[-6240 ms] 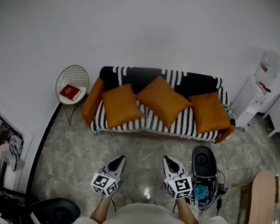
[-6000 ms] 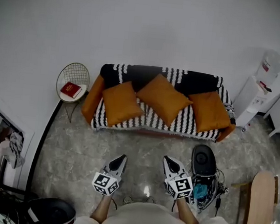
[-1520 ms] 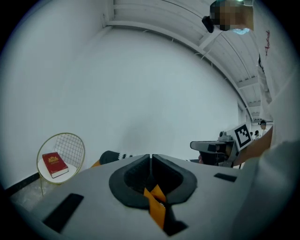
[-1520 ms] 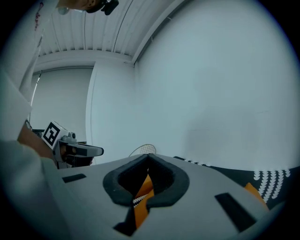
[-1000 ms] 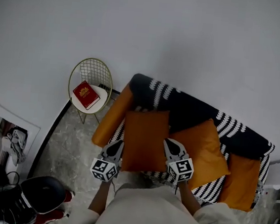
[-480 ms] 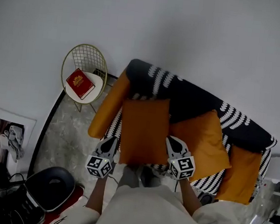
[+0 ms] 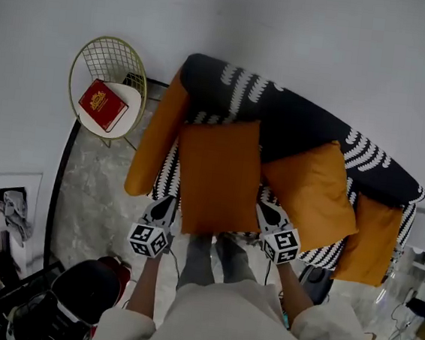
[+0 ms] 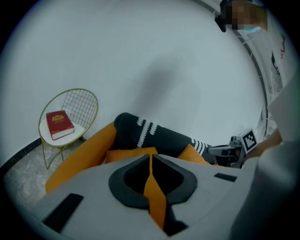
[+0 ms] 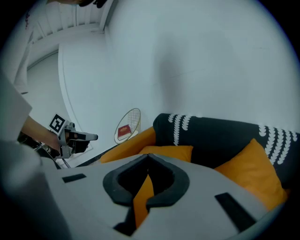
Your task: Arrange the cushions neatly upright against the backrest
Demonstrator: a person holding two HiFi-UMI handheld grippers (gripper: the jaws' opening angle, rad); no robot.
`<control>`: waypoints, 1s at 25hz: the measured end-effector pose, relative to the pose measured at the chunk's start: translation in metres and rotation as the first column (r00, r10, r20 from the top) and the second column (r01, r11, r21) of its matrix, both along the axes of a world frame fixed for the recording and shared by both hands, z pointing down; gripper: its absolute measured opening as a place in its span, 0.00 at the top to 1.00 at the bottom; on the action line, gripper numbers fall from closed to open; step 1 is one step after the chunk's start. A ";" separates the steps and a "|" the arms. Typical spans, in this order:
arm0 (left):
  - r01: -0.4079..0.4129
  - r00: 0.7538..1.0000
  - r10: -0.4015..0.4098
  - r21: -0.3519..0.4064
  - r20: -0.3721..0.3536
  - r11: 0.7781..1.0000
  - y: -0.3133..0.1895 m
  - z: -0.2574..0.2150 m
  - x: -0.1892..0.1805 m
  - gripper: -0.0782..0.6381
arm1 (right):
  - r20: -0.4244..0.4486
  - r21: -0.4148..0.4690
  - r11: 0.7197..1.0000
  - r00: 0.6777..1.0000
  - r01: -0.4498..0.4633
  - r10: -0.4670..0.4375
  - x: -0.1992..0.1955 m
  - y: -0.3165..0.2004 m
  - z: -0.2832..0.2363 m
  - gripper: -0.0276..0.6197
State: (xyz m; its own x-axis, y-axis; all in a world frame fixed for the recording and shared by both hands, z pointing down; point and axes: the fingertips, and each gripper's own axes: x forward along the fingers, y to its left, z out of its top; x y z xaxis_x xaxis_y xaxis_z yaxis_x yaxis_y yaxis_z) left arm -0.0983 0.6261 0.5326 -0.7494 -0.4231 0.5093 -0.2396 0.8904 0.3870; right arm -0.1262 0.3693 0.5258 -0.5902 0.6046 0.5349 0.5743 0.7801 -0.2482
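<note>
Now both claws are clenched on the smooth, square orange cushion (image 7: pixel 218 175): the left gripper (image 7: pixel 165 207) pinches its seven-o'clock corner, the right gripper (image 7: pixel 263 212) its five-o'clock corner. It rests at the nine-o'clock end of the black-and-white patterned sofa (image 7: pixel 307 130).

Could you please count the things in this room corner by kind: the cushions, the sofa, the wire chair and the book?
Orange cushions: 3
Sofa: 1
Gold wire chair: 1
Red book: 1
Total: 6
</note>
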 end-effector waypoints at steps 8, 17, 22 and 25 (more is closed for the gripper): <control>-0.011 0.991 0.013 0.016 -0.136 1.000 0.010 0.082 -0.009 0.83 | -0.135 0.021 0.995 0.986 -0.099 0.101 -0.008 -0.008 0.073 0.91; -0.018 0.958 0.058 0.141 -0.281 0.990 0.005 0.161 -0.015 0.51 | -0.313 0.029 0.994 0.944 -0.103 0.107 -0.011 0.002 0.153 0.76; 0.046 0.922 0.003 0.117 -0.388 0.992 0.019 0.215 -0.027 0.40 | -0.457 0.034 0.982 0.871 -0.185 0.180 -0.019 -0.006 0.213 0.41; 0.039 0.892 0.012 0.104 -0.451 0.994 0.022 0.243 -0.034 0.38 | -0.509 0.064 0.979 0.837 -0.195 0.200 -0.031 -0.010 0.240 0.37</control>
State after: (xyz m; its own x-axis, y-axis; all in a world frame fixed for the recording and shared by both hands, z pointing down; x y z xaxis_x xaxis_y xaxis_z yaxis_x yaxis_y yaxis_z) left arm -0.1326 0.6482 0.7753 -0.4561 -0.4857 0.7457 -0.0051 0.8393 0.5436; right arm -0.1572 0.3593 0.7660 -0.3388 0.4982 0.7982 0.2019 0.8671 -0.4555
